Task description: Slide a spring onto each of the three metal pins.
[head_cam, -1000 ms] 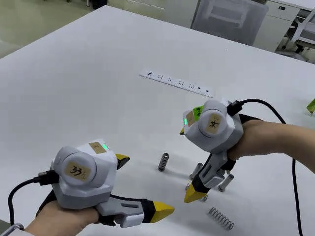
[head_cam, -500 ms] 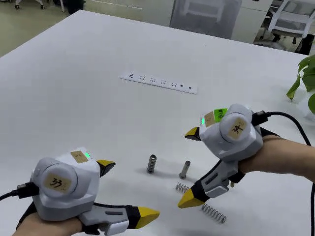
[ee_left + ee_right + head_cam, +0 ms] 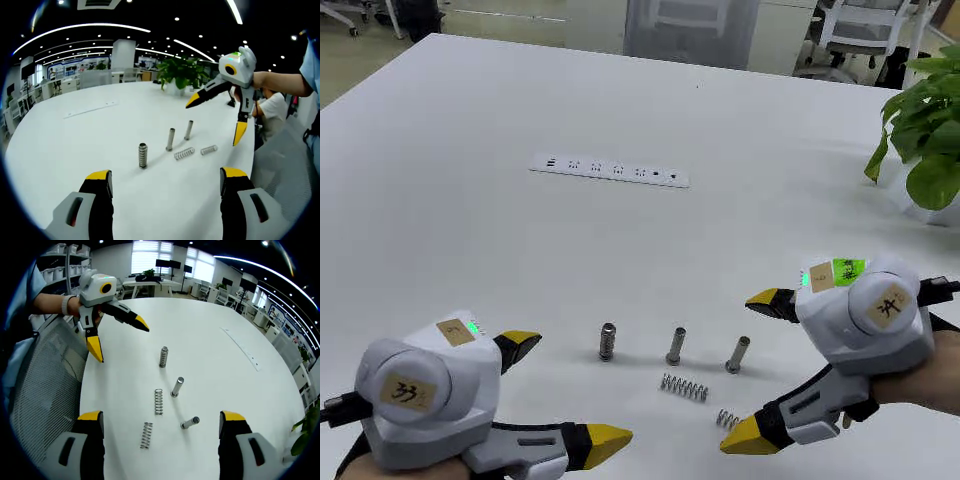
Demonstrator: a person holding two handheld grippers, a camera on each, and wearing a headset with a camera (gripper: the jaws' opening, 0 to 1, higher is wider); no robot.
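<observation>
Three metal pins stand in a row on the white table. The left pin wears a spring. The middle pin and the right pin are bare. Two loose springs lie in front of them, one nearer the middle pin, the other by the right gripper's lower fingertip. My left gripper is open, left of the pins. My right gripper is open, just right of them, holding nothing.
A white power strip lies further back on the table. A green plant stands at the right edge. Chairs and cabinets sit beyond the far edge. Wide bare tabletop surrounds the pins.
The right gripper has drawn back to the right, off the pins and springs, uncovering the third pin. The left gripper stays low at the left. The head camera has shifted.
</observation>
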